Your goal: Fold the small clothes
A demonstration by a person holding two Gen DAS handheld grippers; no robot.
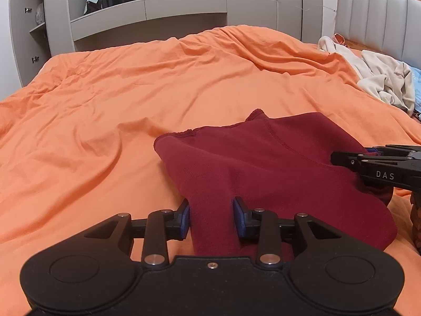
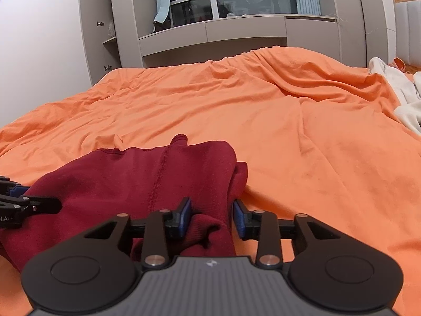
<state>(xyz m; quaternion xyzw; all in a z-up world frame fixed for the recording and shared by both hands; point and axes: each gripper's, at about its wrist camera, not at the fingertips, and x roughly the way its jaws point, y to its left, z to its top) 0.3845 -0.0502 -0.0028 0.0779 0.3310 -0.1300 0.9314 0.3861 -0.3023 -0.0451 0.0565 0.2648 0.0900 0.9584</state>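
A dark red garment (image 1: 263, 163) lies crumpled on the orange bed sheet (image 1: 131, 92). In the left wrist view my left gripper (image 1: 211, 217) is at its near left edge. Its blue pads (image 1: 185, 218) stand apart, with a strip of the red cloth lying loosely between them, so it is open. In the right wrist view my right gripper (image 2: 211, 217) is at the red garment's (image 2: 136, 179) near right edge. Its pads (image 2: 239, 218) are also parted around a bunched fold and do not pinch it. Each view shows the other gripper at its side (image 1: 376, 168) (image 2: 26, 206).
A pile of cream and white clothes (image 1: 381, 79) lies at the far right of the bed by the padded headboard (image 1: 376, 18). Grey wardrobes and shelves (image 1: 184, 10) stand beyond the bed's far edge. Wrinkled orange sheet (image 2: 289, 131) stretches ahead.
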